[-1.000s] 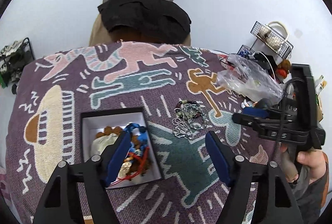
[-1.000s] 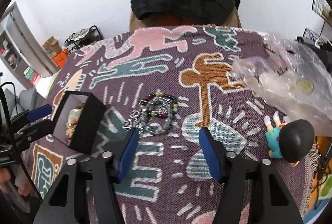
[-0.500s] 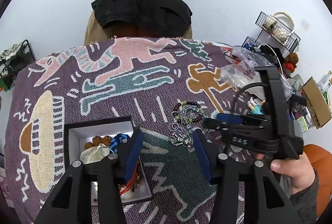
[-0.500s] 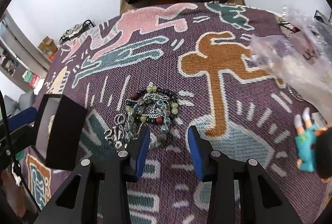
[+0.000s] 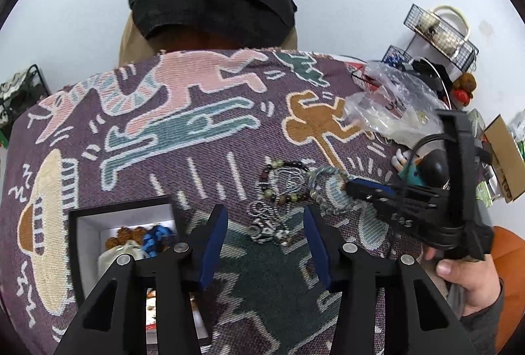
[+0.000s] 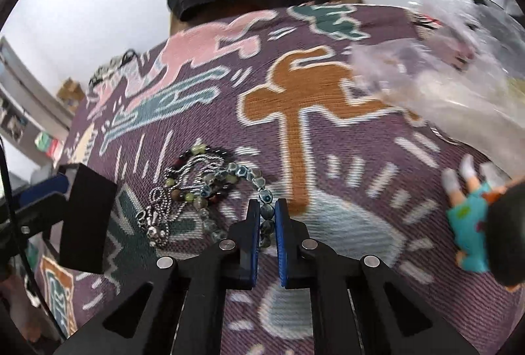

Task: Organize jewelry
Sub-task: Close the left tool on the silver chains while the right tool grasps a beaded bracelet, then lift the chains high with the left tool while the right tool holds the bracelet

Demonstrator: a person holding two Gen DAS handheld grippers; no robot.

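Beads of blue-grey glass on a bracelet (image 6: 262,187), strung in a loop, lying on the patterned tabletop cloth (image 6: 295,131) just right of a silver chain (image 6: 157,217). Right gripper (image 6: 267,212) fingers closing, pinching that bracelet's near beads. Left gripper (image 5: 265,223) fingers half spread, holding nothing, beside the black box (image 5: 78,223).

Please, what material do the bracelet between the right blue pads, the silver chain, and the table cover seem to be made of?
Bracelet: probably glass or polished stone; its blue-grey beads are glossy and partly translucent. The right hand-held gripper is closing on it.
Silver chain: likely metal, with bright glints on small links.
Table cover: woven textile, matte, with visible ribbed threads.
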